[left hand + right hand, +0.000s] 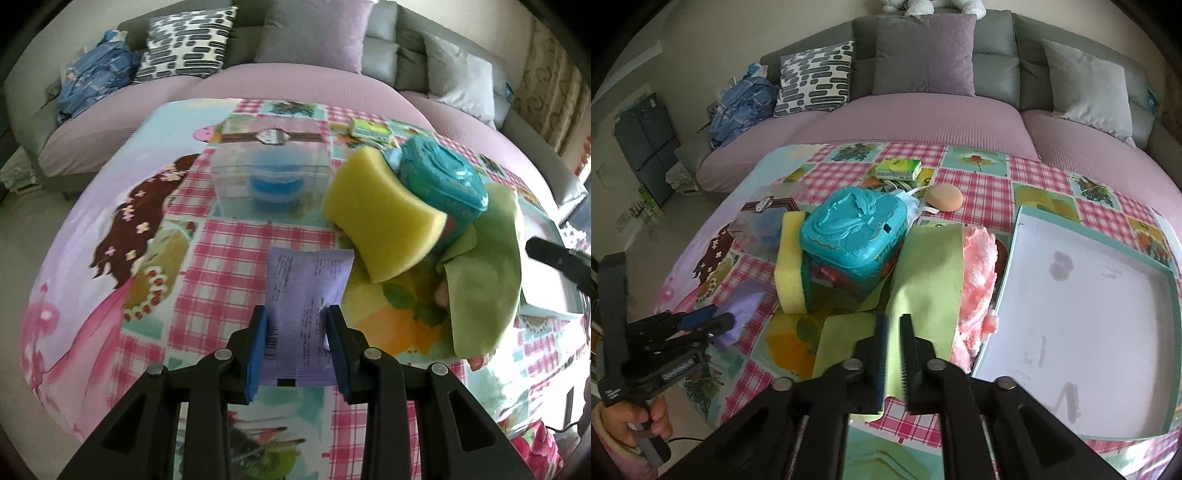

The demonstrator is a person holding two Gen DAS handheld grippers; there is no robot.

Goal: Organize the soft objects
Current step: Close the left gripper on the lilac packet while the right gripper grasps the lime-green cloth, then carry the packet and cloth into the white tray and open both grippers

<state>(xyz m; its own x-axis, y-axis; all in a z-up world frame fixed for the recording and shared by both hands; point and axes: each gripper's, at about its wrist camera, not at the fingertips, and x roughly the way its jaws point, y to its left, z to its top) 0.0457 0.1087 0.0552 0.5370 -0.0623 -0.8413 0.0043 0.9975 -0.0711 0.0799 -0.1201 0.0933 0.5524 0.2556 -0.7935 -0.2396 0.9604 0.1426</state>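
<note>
While the left gripper [295, 328] squeezes a flat, crinkly purple packet [306, 295] above the checked tablecloth [229, 243], the right gripper [894, 339] sits with its fingers a little apart around a smooth green cloth [923, 273]. Nearby lie a squishy yellow sponge [380, 218], a bumpy teal box [853, 229], a fluffy pink cloth [979, 273] and a flat white tray [1089, 295].
</note>
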